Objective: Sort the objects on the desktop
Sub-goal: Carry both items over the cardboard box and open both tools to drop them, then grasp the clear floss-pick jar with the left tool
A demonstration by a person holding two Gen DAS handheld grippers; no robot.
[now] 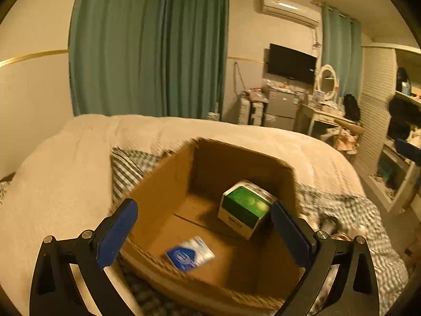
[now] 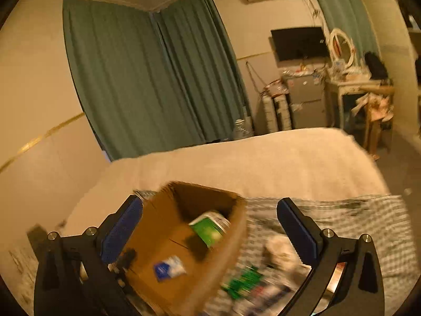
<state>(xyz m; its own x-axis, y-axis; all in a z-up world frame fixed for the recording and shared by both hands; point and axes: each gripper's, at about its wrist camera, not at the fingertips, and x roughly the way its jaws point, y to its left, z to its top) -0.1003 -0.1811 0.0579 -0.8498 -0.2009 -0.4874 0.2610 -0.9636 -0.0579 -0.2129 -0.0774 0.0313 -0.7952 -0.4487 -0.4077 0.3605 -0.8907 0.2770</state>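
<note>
Desktop objects are what I am sorting, and two of them already lie in the cardboard box (image 1: 168,192). My left gripper (image 1: 204,233) hangs over the near rim of that box with its blue pads spread wide and nothing between them, placed there, I judge, because the box is the drop point. Straight ahead of it, a flat blue-and-white packet (image 1: 190,253) lies on the box floor near the front wall, and a green-and-white carton (image 1: 246,208) stands tilted toward the far right corner. Both sit low inside the walls, so they should not slide out.

My right gripper (image 2: 209,230) is also wide open and empty, aimed to the right of the box (image 2: 158,226). Below it, just outside the box's right wall, a loose pile is spread on the checked sheet (image 2: 355,218): something green (image 2: 243,281) and a pale crumpled thing (image 2: 279,247), both too blurred to name. I take these as the things left to sort. The box rests on the bed, on the checked sheet in front of a cream blanket (image 1: 79,158), so I expect it to shift easily if nudged.
</note>
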